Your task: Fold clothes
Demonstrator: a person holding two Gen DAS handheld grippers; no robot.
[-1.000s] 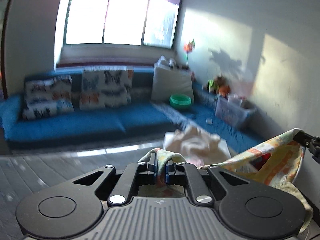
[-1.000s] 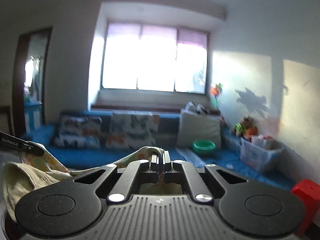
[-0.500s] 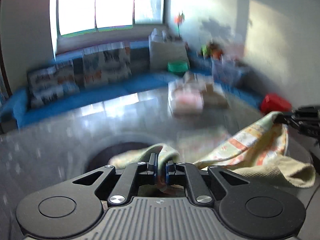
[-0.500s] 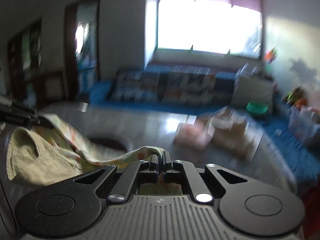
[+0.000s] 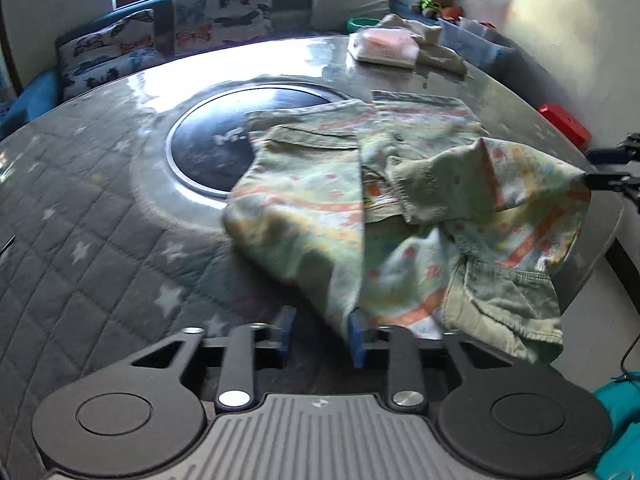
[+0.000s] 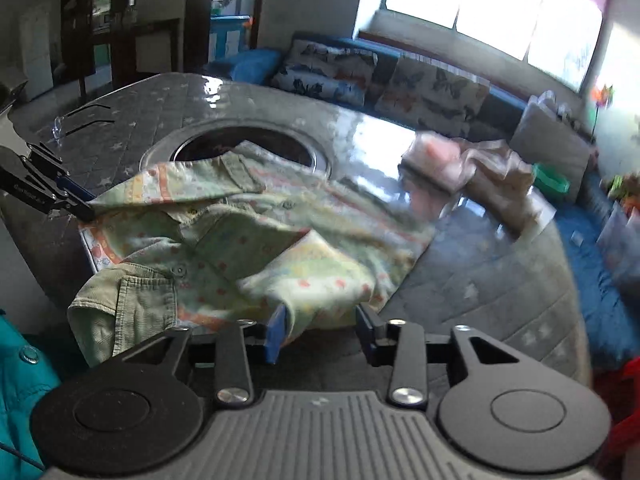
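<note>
A pale green child's shirt with an orange and yellow print lies spread and rumpled on the round table. Its near hem and corduroy pocket hang over the table's near edge. My left gripper is open, and the shirt's edge brushes its right blue pad. My right gripper is open too, with the shirt draped onto its left pad. Each gripper shows in the other's view, the right gripper and the left gripper, at opposite corners of the shirt.
A pile of folded clothes sits at the table's far side. A dark round inset marks the table's middle, partly under the shirt. Beyond are a blue sofa with butterfly cushions, a red box and a teal garment below the edge.
Both grippers swung down from facing the room to the table. Both were shut on the shirt and now stand open. The shirt has dropped onto the table.
</note>
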